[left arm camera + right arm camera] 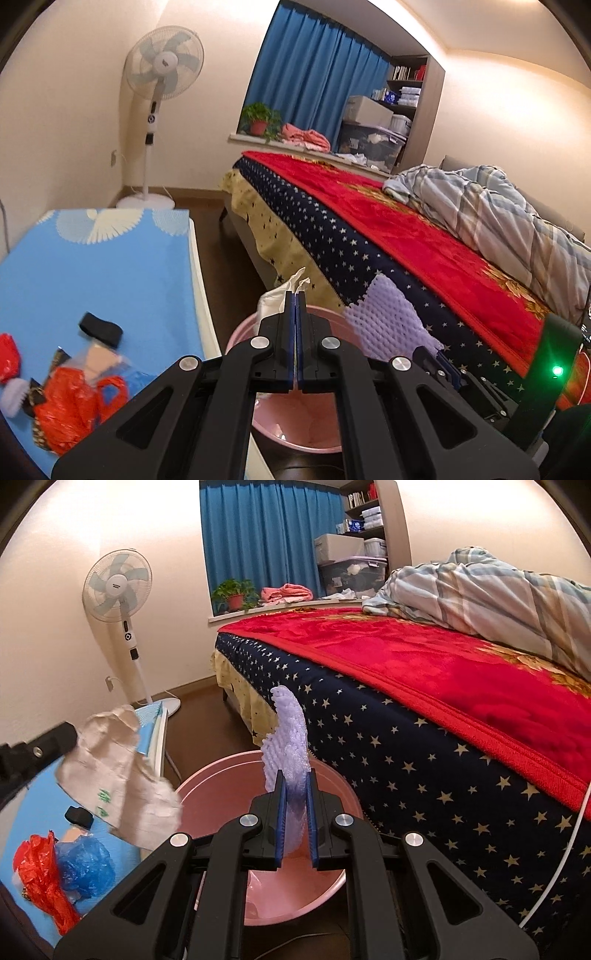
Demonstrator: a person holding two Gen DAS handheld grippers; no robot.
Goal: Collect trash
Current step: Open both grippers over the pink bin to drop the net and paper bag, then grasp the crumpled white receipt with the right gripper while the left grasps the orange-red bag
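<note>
My left gripper (295, 295) is shut on a crumpled white paper bag (275, 299), which also shows in the right wrist view (122, 775), held above the pink basin (240, 330). My right gripper (295, 775) is shut on a purple foam net (288, 738), which stands up above the pink basin (207, 779); the net also shows in the left wrist view (388, 321). More trash lies on the blue table (92, 266): an orange plastic bag (70, 410), a blue bag (85, 864), a clear wrapper (99, 362) and a black band (101, 328).
The bed (424, 657) with a red blanket and star-patterned side runs along the right, close to the basin. A standing fan (159, 85) is by the far wall. A white cable (569, 849) hangs by the bed. Brown floor lies between table and bed.
</note>
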